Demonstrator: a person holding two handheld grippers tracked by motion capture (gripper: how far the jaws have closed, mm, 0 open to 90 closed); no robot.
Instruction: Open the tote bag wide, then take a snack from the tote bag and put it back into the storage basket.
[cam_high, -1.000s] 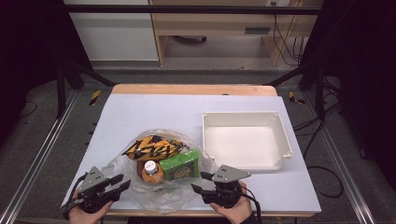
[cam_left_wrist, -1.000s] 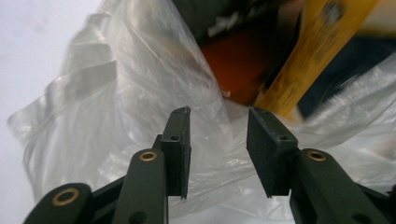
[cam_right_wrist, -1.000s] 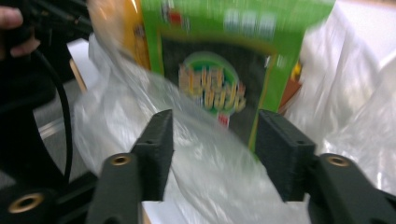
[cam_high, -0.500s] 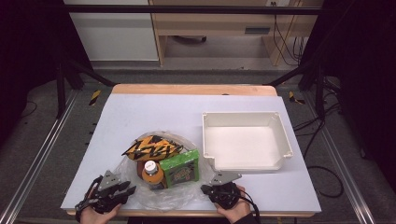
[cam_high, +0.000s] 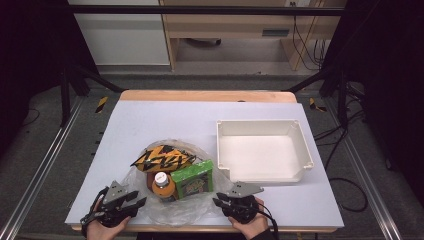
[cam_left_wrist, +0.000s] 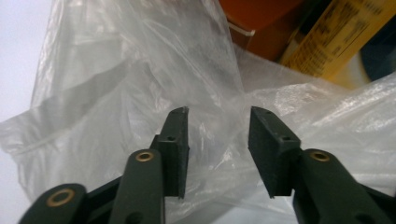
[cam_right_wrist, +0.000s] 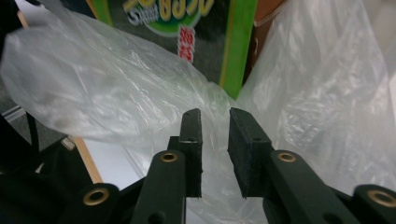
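Now both jaws reopening: left gripper (cam_left_wrist: 218, 122) wider, right gripper (cam_right_wrist: 215, 120) narrow, astride plastic bag (cam_high: 190, 212), ungripped.

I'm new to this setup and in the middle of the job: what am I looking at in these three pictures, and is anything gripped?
A person holds two hand-held grippers at a table. The high view looks down from above: left gripper, right gripper. The other two pictures come from cameras riding on each gripper, looking along its black jaws. On the table lie a clear plastic bag holding an orange snack packet, a bottle and a green box, beside an empty white tray. Both grippers' jaws have just been opening, with bag film between them but no visible pinch.
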